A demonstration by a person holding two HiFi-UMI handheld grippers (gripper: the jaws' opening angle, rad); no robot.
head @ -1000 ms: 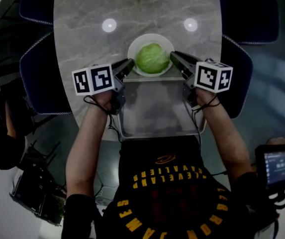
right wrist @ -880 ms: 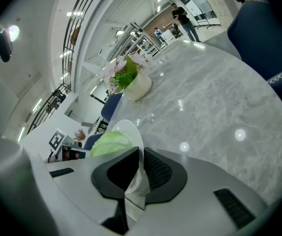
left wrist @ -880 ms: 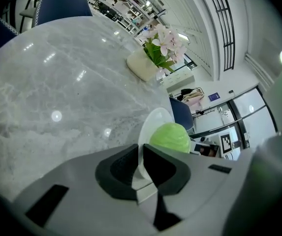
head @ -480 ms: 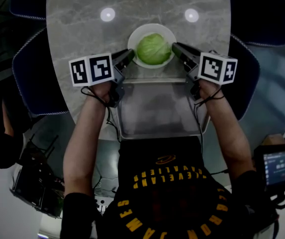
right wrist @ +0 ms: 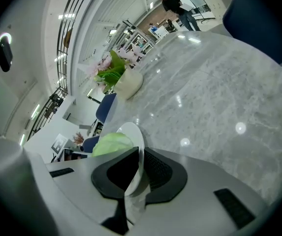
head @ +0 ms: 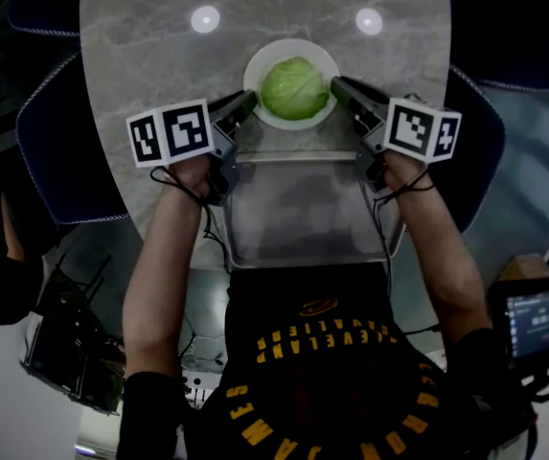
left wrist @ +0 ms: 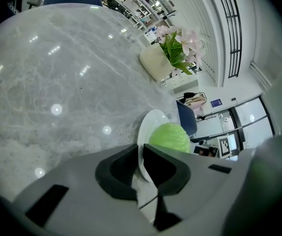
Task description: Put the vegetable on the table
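Note:
A round green cabbage [head: 295,86] lies on a white plate [head: 258,68] over the grey marble table [head: 149,65]. My left gripper [head: 244,104] is shut on the plate's left rim and my right gripper [head: 338,86] is shut on its right rim. In the left gripper view the plate's edge [left wrist: 148,127] runs between the dark pads of the left gripper [left wrist: 141,156], with the cabbage [left wrist: 170,137] just beyond. The right gripper view shows the same: the rim [right wrist: 133,132] inside the right gripper [right wrist: 140,173], the cabbage [right wrist: 112,144] at its left. Whether the plate rests on the table cannot be told.
A bare metal tray [head: 303,209] lies at the table's near edge, between my forearms. Dark blue chairs stand at the left [head: 63,151] and right [head: 485,132]. A vase of flowers [left wrist: 155,63] stands farther along the table. A small screen [head: 537,319] glows at the lower right.
Both grippers have carried the plate with the cabbage forward, away from the tray's far edge and further over the table.

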